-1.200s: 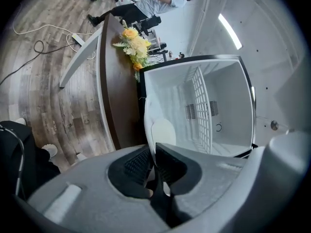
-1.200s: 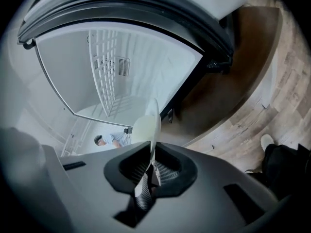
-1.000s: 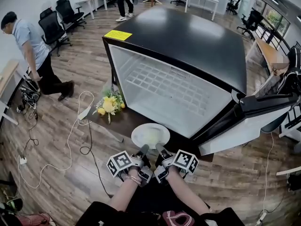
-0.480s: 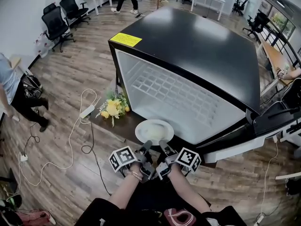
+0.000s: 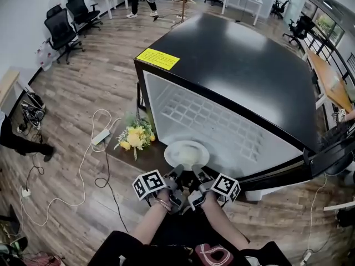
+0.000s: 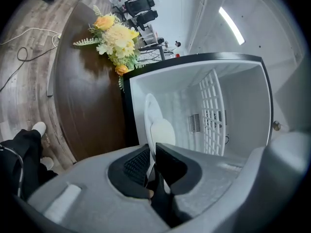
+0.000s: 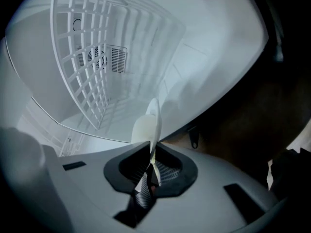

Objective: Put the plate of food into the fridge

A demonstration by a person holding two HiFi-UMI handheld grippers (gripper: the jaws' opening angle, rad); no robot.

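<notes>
Wood-plank floor [image 5: 83, 87], office chairs [image 5: 61, 29] upper left. Black fridge [image 5: 249, 76] stands open, with flowers [image 5: 136, 136] on the dark desk [image 5: 145, 160] beside it. Plate of food [image 5: 187, 153] lower centre, at the fridge mouth. Left claw [image 5: 175, 174] and right claw [image 5: 196, 173] each pinch its near rim.

At fridge [image 5: 238, 76] mouth: plate [image 5: 187, 154], in front of the wire shelf [image 5: 205, 118] inside. Left of fridge, on the bench [image 5: 145, 159]: flowers [image 5: 135, 137]. L tongs [image 5: 178, 172] & R tongs [image 5: 195, 171] sit side by side on plate's near rim.
</notes>
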